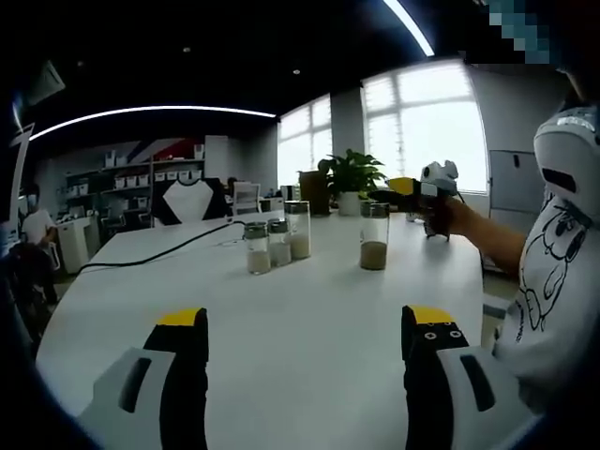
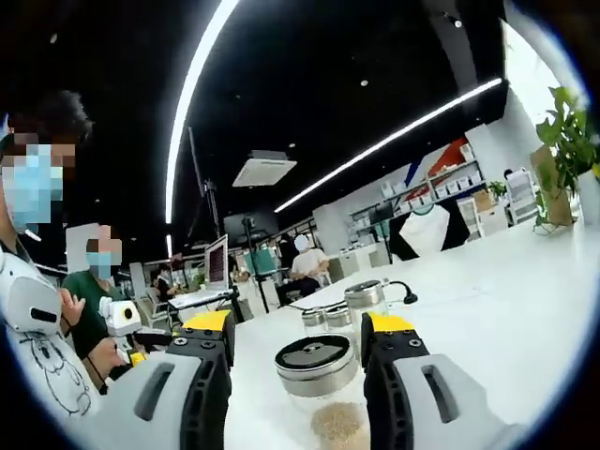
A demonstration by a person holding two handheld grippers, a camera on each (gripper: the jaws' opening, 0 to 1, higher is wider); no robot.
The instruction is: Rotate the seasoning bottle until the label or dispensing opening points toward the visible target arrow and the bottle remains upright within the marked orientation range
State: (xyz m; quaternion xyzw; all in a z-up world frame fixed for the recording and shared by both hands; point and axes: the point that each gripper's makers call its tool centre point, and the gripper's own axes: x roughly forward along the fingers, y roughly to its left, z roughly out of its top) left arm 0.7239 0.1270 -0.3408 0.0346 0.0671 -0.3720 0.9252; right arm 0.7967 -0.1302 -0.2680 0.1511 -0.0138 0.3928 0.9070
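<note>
Right hand-held gripper (image 2: pixel 295 352) straddles seasoning bottle (image 2: pixel 319 375), contact unclear; left hand-held gripper (image 1: pixel 305 328) gapes wide

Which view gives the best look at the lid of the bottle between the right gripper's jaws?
The right gripper view: the seasoning bottle sits close, lid facing the camera. The left gripper view shows it distant, side-on.

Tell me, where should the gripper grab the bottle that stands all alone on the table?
Probably around the glass body of the lone seasoning bottle, just under its metal lid, coming in level from the side. It stands upright and round, so a jaw on each side should fit. The right gripper already has its open jaws either side of it.
</note>
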